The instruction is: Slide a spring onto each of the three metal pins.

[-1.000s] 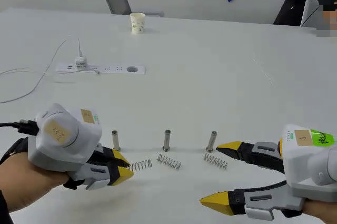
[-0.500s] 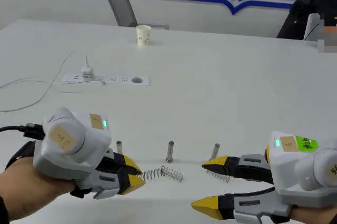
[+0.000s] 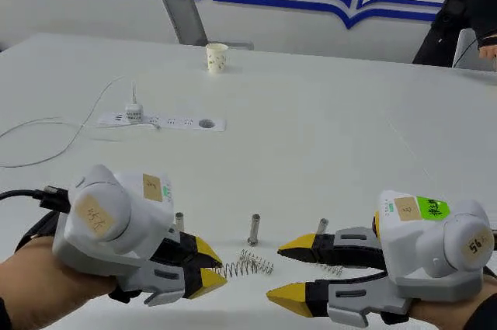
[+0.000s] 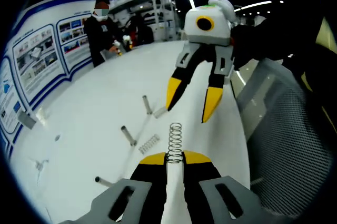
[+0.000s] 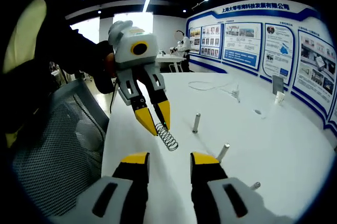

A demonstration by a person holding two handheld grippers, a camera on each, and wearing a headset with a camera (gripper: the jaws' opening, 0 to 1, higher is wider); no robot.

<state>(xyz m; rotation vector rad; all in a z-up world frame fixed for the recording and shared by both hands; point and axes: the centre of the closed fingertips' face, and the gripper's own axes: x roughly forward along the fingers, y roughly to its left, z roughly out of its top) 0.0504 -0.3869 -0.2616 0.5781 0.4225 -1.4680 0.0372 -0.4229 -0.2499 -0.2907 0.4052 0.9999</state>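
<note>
- The left tongs now pinch a spring by one end, lifted off the bench where it lay a second ago.
- The right tongs are spread and empty.
- The three metal pins stand bare near the bench's near edge, so threading can likely begin.

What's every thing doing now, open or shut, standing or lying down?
Left gripper: shut on the held spring.
Right gripper: open, empty.
Held spring: pinched at one end.
Middle spring: lying on the table.
Right spring: lying on the table.
Left pin: upright, bare.
Middle pin: upright, bare.
Right pin: upright, bare.
Paper cup: upright.
</note>
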